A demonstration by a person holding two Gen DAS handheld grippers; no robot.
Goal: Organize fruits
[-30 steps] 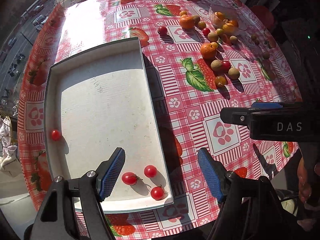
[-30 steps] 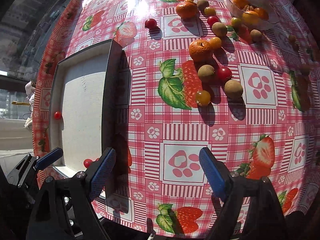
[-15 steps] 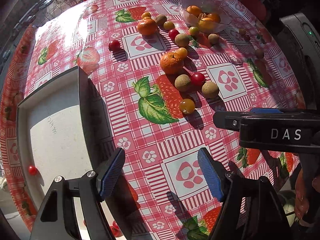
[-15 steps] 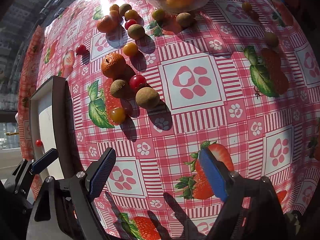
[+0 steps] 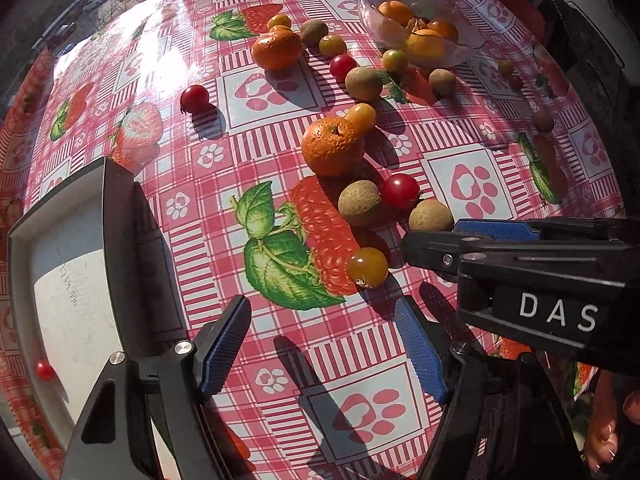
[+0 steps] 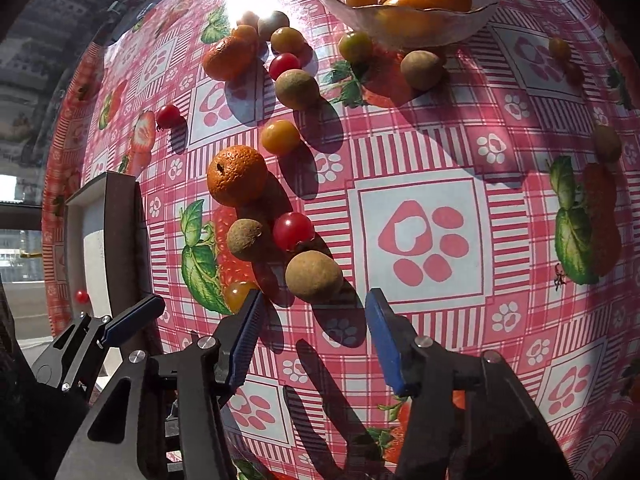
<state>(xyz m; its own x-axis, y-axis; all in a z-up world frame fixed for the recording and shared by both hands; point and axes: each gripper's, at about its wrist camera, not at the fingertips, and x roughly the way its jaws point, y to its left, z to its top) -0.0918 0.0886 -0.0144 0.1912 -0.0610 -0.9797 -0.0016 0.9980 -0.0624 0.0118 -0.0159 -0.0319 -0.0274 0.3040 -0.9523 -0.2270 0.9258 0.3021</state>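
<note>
Hovering low over the counter (image 6: 416, 152), the right tongs (image 6: 314, 332) stand wide apart with nothing between the blue pads, and a brown longan (image 6: 314, 276) sits just ahead of the gap. Left tongs (image 5: 322, 346) are spread open too, empty, with a yellow cherry tomato (image 5: 367, 267) just beyond their tips. Right beside it, a printed strawberry on the checked cloth. Further out, a red cherry tomato (image 6: 293, 231) touches a second longan (image 6: 245, 239), and behind them sits a mandarin (image 6: 237, 175) with an orange cherry tomato (image 6: 280, 137) near its far side. More fruit is scattered toward the glass bowl (image 6: 404, 28), which holds orange fruits. Another mandarin (image 5: 276, 50) lies near the far edge, and a lone red tomato (image 5: 194, 99) sits apart on the left. Off to the left, the grey tray (image 5: 116, 240) holds one small red tomato (image 5: 44, 370) by its outer wall.
</note>
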